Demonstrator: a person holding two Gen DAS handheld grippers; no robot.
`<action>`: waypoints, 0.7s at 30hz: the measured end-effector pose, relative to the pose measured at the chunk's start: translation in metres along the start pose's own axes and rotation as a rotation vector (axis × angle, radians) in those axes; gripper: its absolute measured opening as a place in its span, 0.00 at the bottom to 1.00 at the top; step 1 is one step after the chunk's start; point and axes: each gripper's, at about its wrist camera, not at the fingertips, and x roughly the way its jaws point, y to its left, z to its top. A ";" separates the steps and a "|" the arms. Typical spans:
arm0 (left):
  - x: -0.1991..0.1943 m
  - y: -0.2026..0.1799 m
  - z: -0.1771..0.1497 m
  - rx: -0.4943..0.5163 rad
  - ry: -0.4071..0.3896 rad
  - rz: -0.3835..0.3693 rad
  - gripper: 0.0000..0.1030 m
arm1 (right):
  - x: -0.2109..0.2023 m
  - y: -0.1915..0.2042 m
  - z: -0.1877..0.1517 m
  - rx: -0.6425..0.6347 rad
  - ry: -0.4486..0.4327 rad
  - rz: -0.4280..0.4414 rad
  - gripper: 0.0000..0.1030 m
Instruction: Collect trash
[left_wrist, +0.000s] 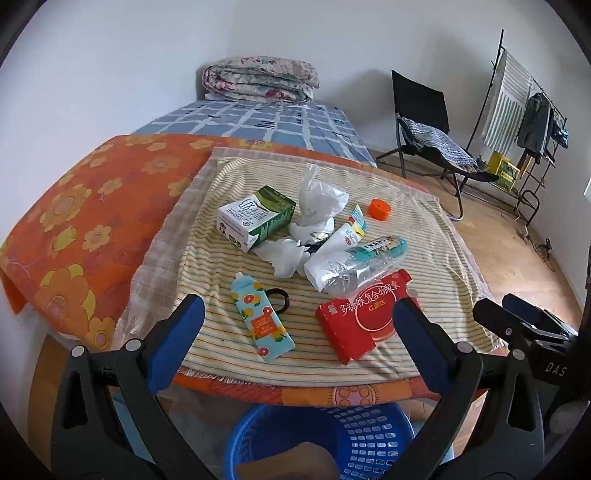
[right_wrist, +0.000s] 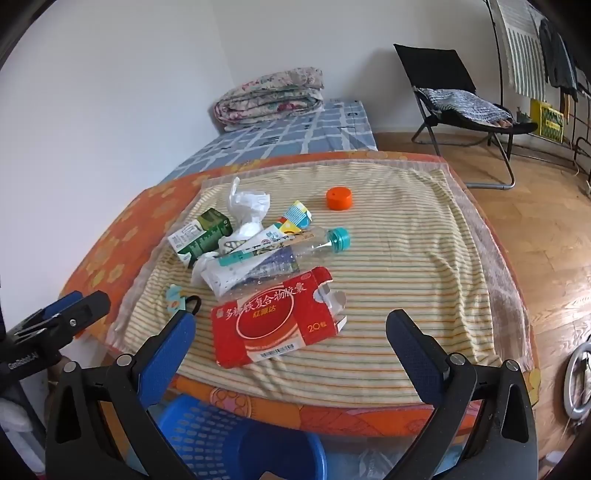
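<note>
Right wrist: red box (right_wrist: 275, 323) flap torn open, seemingly empty.

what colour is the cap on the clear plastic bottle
Teal, clearest in the right wrist view: bottle cap.

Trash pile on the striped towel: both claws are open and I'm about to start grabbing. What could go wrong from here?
1. The clear bottle lies across the white tube and touches the red box; pulling one may drag the others.
2. The orange cap sits apart and could roll if nudged.
3. The blue basket sits below the bed's edge, partly hidden, so a drop might miss.
</note>
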 end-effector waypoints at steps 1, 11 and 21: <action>0.000 0.000 0.000 -0.003 -0.001 -0.001 1.00 | -0.001 0.001 -0.001 -0.001 0.000 -0.003 1.00; 0.000 0.000 0.000 -0.006 0.016 -0.010 1.00 | 0.003 -0.007 -0.004 0.023 0.036 0.000 1.00; 0.002 0.001 -0.001 -0.014 0.015 -0.010 1.00 | 0.003 -0.007 -0.004 0.030 0.025 -0.010 1.00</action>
